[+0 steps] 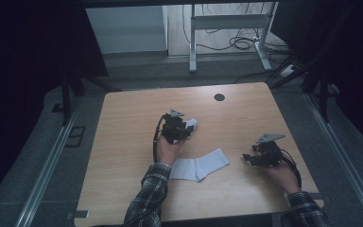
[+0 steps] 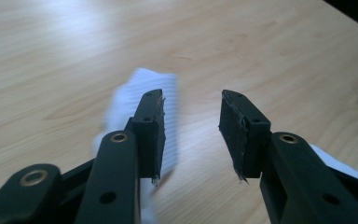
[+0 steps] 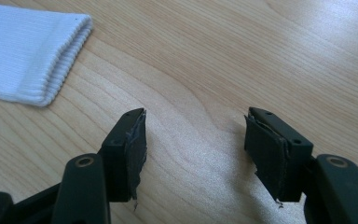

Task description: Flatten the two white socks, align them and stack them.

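Now, your left gripper [image 1: 182,128] hovers over the middle of the worktop [image 1: 132,118], jaws apart, beside a white sock [image 1: 192,124]; the blur leaves unclear whether one pad touches it. A second white sock [image 1: 201,165] lies flat toward the near edge, and your right gripper [image 1: 253,158], jaws apart and empty, waits near the right edge. To grip well, centre the fabric between the pads before closing. The left gripper view shows the first sock [image 2: 140,93] behind one pad, off-centre; the right gripper view shows the flat sock's ribbed cuff [image 3: 65,51].
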Demonstrator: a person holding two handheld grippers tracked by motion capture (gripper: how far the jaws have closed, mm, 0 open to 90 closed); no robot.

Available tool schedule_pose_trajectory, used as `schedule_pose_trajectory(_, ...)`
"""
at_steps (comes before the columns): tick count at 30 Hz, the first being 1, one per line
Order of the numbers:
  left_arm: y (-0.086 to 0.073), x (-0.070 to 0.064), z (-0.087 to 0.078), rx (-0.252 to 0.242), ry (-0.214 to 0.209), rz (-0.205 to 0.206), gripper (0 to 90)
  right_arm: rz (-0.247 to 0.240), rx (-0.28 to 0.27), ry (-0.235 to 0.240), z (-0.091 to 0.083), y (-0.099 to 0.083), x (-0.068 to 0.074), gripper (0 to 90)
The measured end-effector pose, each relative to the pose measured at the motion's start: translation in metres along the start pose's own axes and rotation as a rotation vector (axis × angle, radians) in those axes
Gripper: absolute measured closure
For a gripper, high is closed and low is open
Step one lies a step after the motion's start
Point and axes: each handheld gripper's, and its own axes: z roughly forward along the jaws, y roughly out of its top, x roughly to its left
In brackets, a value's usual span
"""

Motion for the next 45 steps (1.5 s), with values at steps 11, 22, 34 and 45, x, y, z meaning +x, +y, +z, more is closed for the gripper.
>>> schedule_pose_trajectory(11, -0.010, 0.003, 0.041, 0.087, 0.111, 0.046, 55.2, 0.002, -0.004, 0.007, 0.000, -0.001, 0.000, 38.2)
schedule_pose_trajectory(22, -0.018, 0.007, 0.047, 0.132, 0.135, 0.054, 79.2, 0.000, -0.001, 0.004, 0.000, 0.000, 0.000, 38.2)
schedule_pose_trajectory(34, 0.017, -0.015, 0.004, -0.022, -0.107, -0.017, 79.5, 0.002, -0.001, 0.000, 0.000, 0.000, 0.000, 37.9)
schedule_pose_trajectory(45, 0.007, -0.042, 0.019, 0.021, -0.192, 0.034, 69.0, 0.004, -0.001, 0.001, 0.000, 0.000, 0.000, 37.8)
